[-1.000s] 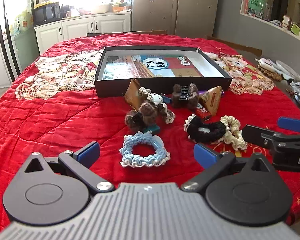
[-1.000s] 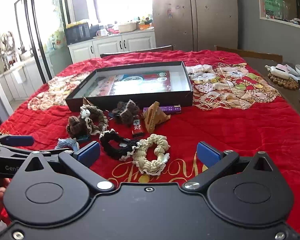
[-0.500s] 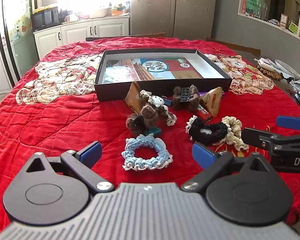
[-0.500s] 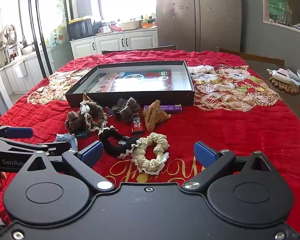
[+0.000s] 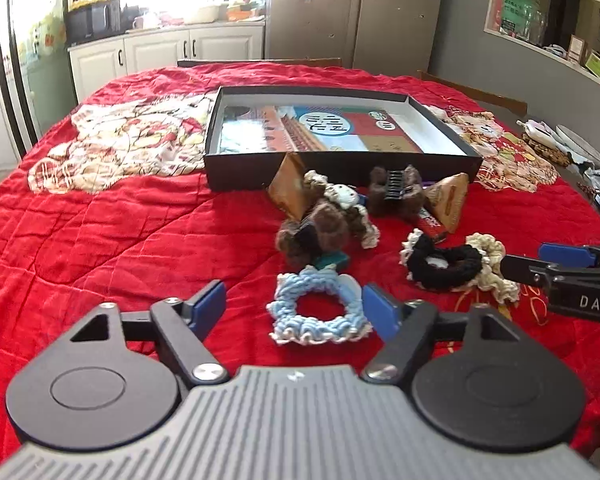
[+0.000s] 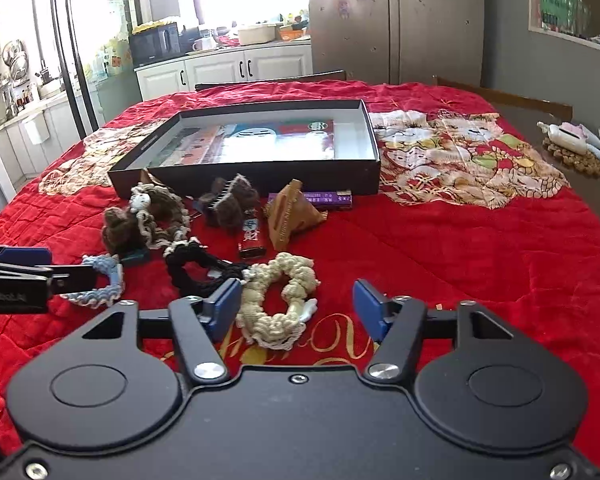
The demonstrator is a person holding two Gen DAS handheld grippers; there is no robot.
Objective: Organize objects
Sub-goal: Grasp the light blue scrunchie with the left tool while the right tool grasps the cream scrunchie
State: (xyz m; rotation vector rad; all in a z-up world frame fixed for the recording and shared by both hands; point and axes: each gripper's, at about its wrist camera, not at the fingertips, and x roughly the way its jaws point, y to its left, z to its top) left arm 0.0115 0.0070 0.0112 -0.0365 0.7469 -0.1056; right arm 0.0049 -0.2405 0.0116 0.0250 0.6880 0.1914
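You're in the approach step: left gripper (image 5: pixel 294 308) spread wide around the blue scrunchie (image 5: pixel 318 312), right gripper (image 6: pixel 296 308) spread over the cream scrunchie (image 6: pixel 278 300); next, lower, clamp, carry to the box (image 5: pixel 340 160).

Red quilted cloth (image 5: pixel 100 240) with cartoon prints covers the table. White base cabinets (image 6: pixel 220 70) along back wall, black microwave (image 6: pixel 155 42) on the counter, bowls and mugs beside it. Grey fridge doors (image 6: pixel 396 20) behind. Woven trivet (image 6: pixel 572 156) at right table edge, white bottle (image 6: pixel 562 134) on it.
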